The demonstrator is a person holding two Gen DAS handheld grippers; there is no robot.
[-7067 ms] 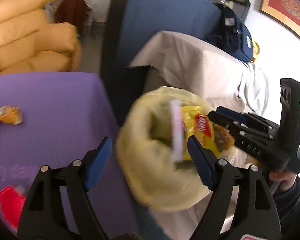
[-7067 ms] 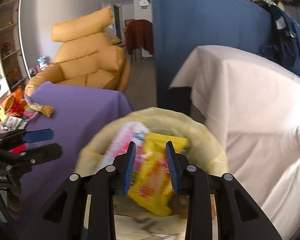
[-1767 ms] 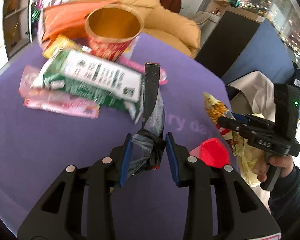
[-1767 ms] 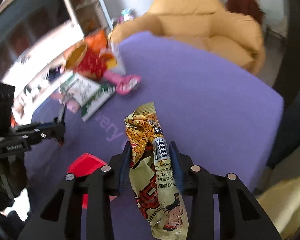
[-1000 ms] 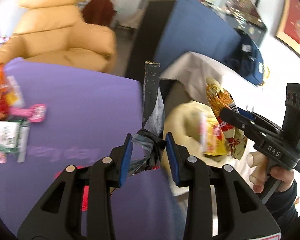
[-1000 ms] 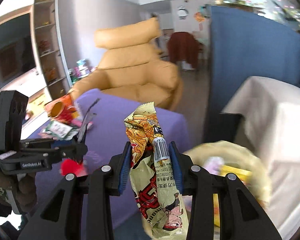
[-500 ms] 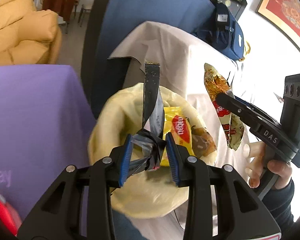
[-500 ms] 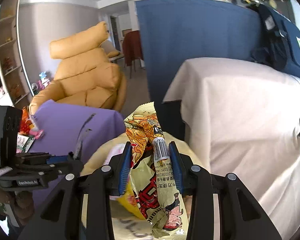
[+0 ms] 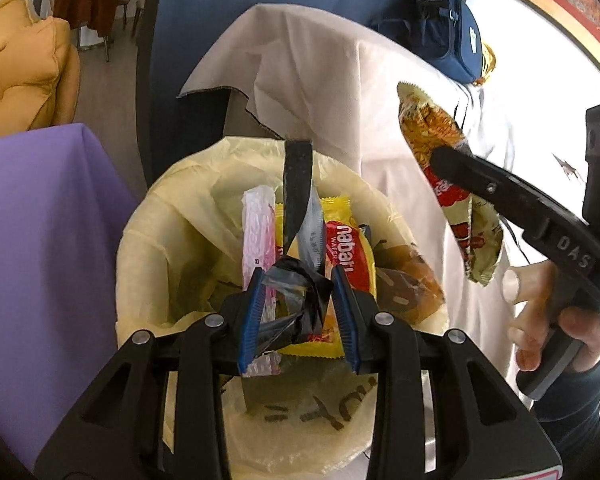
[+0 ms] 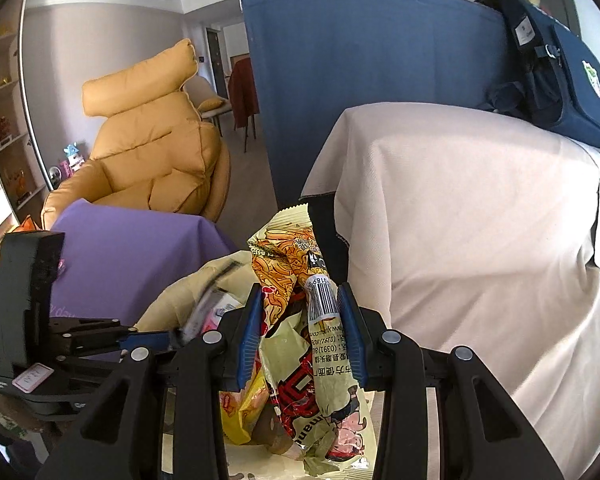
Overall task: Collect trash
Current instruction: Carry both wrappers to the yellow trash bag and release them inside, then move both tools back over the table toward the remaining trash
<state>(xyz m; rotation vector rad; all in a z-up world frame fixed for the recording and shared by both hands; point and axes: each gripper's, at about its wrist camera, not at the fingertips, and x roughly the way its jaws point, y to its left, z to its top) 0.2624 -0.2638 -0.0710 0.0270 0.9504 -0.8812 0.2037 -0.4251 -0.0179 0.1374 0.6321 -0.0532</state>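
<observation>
Left wrist view shows the purple table (image 9: 40,240) at the left edge, its corner just beside the bin. Next comes the left gripper (image 9: 298,312), poised straight over the mouth of the yellow-lined bin (image 9: 172,208). Its jaws have just been opening a little, and the black wrapper (image 9: 296,280) is between them, crumpled at the pads with its long strip standing upright above the bin. Whether the pads press it I cannot tell for sure; the wrapper hangs there, not fallen. Below it in the bin lie a pink packet (image 9: 256,232), a yellow wafer pack (image 9: 348,248) and a brown wrapper (image 9: 412,280).

To the right, the right gripper (image 10: 298,328) is narrowly parted and clamped on a noodle packet (image 10: 300,280), whose long axis runs up and down between the pads. Seen from the left wrist, that packet hangs beyond the bin's right rim, over the white cloth (image 9: 340,80) rather than over the opening.

So the left hand is the nearer one to a drop: its load needs only release. The right packet likely has to come leftward over the rim first, and the left gripper occupies the middle of the opening, which may crowd it.
</observation>
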